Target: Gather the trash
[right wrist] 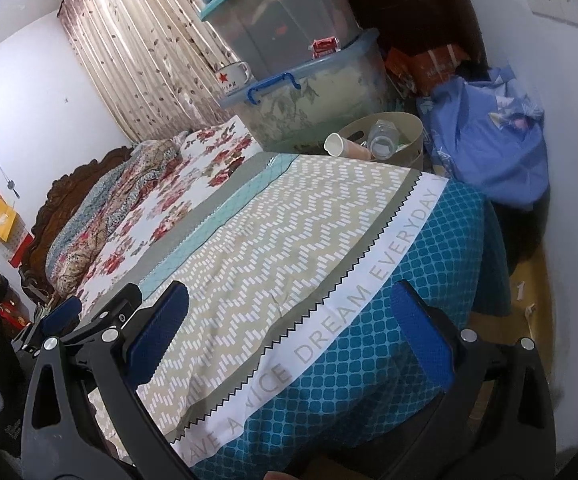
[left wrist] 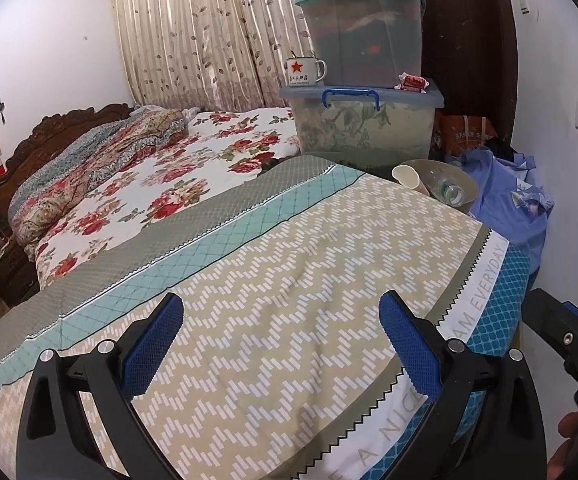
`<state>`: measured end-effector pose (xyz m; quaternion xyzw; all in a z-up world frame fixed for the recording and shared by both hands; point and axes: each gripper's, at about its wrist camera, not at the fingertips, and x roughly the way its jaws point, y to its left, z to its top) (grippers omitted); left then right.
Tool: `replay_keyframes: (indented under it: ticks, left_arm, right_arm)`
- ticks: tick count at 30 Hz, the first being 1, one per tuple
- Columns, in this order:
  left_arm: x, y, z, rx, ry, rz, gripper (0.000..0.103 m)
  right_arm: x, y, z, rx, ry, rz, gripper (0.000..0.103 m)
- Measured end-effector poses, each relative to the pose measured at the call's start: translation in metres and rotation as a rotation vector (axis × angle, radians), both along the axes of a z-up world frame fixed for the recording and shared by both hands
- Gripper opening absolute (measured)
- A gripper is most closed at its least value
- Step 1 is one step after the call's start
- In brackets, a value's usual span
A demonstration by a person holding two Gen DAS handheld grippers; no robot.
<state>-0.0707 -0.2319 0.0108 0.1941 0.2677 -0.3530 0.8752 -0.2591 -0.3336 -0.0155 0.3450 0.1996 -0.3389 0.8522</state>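
Observation:
A beige bin (left wrist: 467,184) (right wrist: 409,128) stands beyond the far corner of the bed. It holds a paper cup (left wrist: 407,178) (right wrist: 343,147) and a clear plastic bottle (left wrist: 451,192) (right wrist: 385,142). My left gripper (left wrist: 281,320) is open and empty over the zigzag-patterned quilt (left wrist: 269,280). My right gripper (right wrist: 289,308) is open and empty over the quilt's edge (right wrist: 329,312), to the right of the left gripper (right wrist: 65,316).
Stacked plastic storage boxes (left wrist: 365,120) with an enamel mug (left wrist: 303,72) and a red packet (left wrist: 413,82) stand behind the bin. A blue cloth bundle (right wrist: 489,140) lies to its right by the wall. A floral bed (left wrist: 193,168) stretches left.

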Motion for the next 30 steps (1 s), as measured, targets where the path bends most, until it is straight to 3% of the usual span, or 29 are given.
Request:
replay_keyframes:
  ticks: [13,30]
  left_arm:
    - [-0.003,0.009,0.006,-0.025,-0.038,0.010,0.094]
    - [0.008,0.018,0.006,-0.047,-0.009,0.017,0.094]
  right_arm:
    - [0.001,0.005,-0.003,0.003,-0.003,0.004,0.100]
    - [0.009,0.010,-0.002,-0.004,0.004,0.025,0.100]
